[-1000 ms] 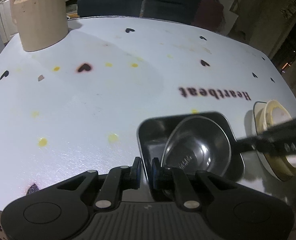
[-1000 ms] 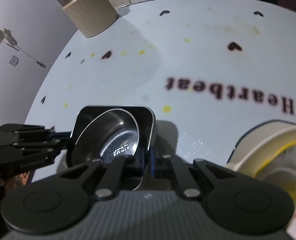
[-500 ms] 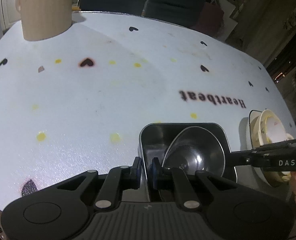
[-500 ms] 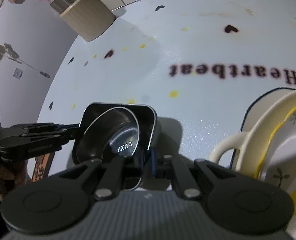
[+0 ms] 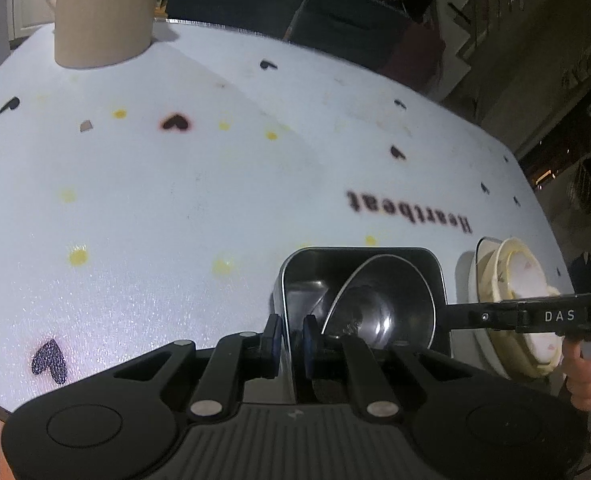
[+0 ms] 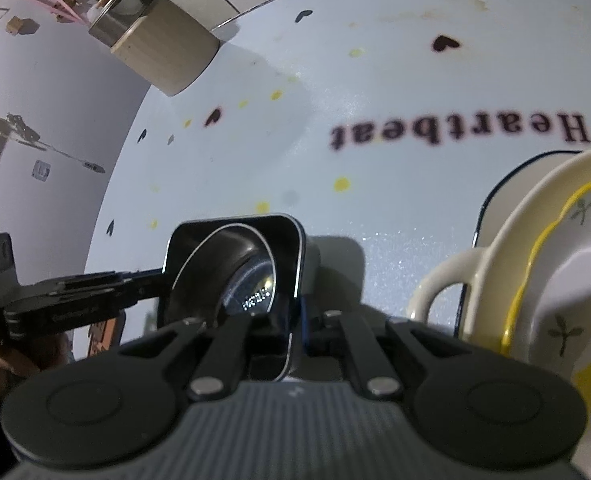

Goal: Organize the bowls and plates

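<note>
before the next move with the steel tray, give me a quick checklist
1. Left gripper shut on the steel tray wall: ok.
2. Right gripper shut on the opposite wall: ok.
3. Round steel bowl seated flat in the tray: not ok, it leans tilted.
4. Tray apart from the cream dish stack: ok.
5. Tray clear of the table: cannot tell.

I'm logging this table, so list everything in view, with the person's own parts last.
steel tray: one, silver, rectangular, near table edge.
steel bowl: one, silver, tilted inside the tray.
cream dishes: a stack, cream and yellow, right of the tray.
canister: one, beige, far corner.
table: one, white, hearts and "Heartbeat" print.
left hand-held gripper: black, shut on the tray's left wall.
right hand-held gripper: black, shut on its right wall.
</note>
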{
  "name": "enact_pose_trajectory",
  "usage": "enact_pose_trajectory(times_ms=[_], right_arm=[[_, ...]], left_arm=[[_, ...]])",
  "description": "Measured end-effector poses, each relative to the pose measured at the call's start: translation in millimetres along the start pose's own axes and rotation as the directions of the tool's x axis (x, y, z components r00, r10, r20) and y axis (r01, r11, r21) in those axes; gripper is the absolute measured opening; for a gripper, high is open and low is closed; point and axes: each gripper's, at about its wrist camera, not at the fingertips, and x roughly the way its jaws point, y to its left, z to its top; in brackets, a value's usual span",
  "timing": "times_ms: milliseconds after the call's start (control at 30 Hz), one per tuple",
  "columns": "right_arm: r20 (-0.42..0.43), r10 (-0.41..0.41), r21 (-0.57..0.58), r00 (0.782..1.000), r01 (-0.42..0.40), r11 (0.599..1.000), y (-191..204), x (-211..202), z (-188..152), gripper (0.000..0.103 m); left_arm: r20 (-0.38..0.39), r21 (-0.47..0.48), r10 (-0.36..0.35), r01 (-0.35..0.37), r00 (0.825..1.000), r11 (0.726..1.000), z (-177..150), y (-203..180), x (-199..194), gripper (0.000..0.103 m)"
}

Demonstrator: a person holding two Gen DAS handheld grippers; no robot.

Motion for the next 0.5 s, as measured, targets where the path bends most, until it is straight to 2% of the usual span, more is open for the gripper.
enact_pose_trajectory(times_ms=[233,400,500], right_arm=[[0.056,0.046,0.029,0.997,-0.047,0.998,-2.1,-19.0,2.7,0.006],[0.062,0.049,0.052,0.997,-0.052,0.997,-7.9,-21.5,2.7,0.005],[0.057,0.025,0.051,0.998,-0.028,0.998,-5.8,-16.2,4.0,0.005]], left_arm=[[0.059,-0.033,-0.02,0.022,0.998,0.999,3.7,-4.0,-12.8,0.011],[0.03,-0.029,-0.002,0.003,1.0,1.0,2.2,-5.3,-3.7,0.011],[0.003,-0.021,0.02,-0.02,1.0,1.0,0.8,-3.4,3.7,0.011]])
